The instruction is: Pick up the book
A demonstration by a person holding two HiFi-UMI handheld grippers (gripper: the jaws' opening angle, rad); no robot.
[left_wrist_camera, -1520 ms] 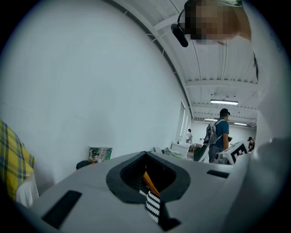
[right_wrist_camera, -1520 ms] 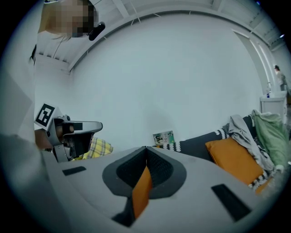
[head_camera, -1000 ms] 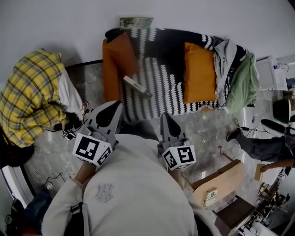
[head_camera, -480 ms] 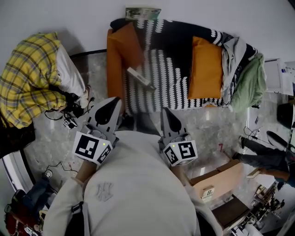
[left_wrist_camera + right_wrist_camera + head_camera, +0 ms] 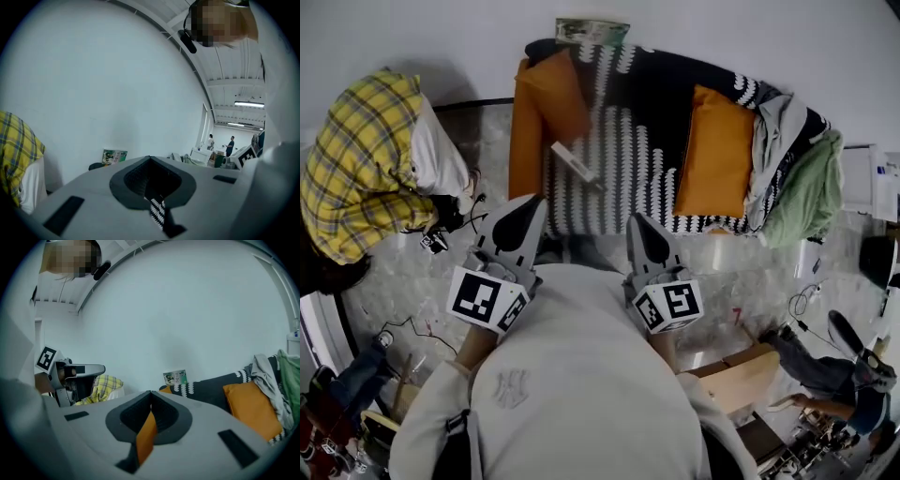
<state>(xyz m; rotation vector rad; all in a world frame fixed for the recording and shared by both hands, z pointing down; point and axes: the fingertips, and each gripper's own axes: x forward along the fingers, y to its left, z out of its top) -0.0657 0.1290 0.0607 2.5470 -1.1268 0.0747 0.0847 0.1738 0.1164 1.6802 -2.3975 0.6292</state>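
Book (image 5: 577,167) lies flat on sofa (image 5: 623,141) seat, left half, just beside left orange cushion (image 5: 546,103). Left gripper (image 5: 534,202) and right gripper (image 5: 636,220) both clenched tip to tip, empty, at sofa front edge, apart from book. Right orange cushion (image 5: 712,159) on sofa right half. Clothes heap (image 5: 792,173), grey and green, on sofa right end. Green printed sheet (image 5: 592,30) leans on wall behind sofa back. Person in yellow plaid shirt (image 5: 356,169) left of sofa. Cardboard box (image 5: 741,380) on floor before sofa, right side.
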